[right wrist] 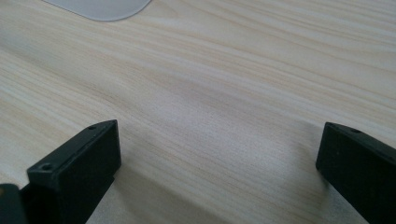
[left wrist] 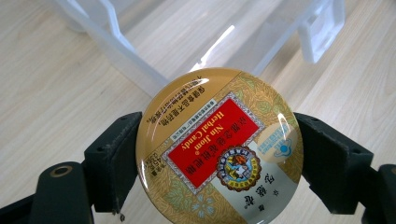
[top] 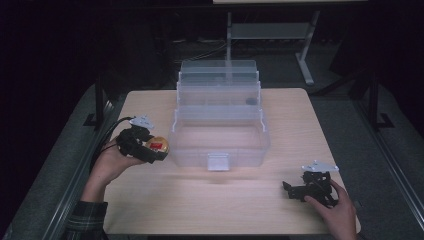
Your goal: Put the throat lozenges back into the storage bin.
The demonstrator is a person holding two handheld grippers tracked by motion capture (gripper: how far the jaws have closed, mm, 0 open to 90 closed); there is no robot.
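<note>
There are two grippers, one round candy tin, one clear plastic box and one wooden table.

The candy tin sits between the two black jaws of the left gripper, and each jaw presses against its rim, one on each side, so this gripper is clenched on the tin. In the left gripper view the gold lid with the red label faces the camera, and the tin reaches a little past the jaw tips. It is held above the table surface, not resting on it.

Just beyond the jaw tips of the left gripper stands the clear plastic box. It is open and has several stepped tiers rising toward the far side. Its near corner and its front latch are seen directly behind the tin, so the wall of the box is the thing that stands before the tin.

The right gripper is well apart from the tin, near the table's front right edge. Its jaws are spread wide, with bare wood between them, and they grasp nothing.
</note>
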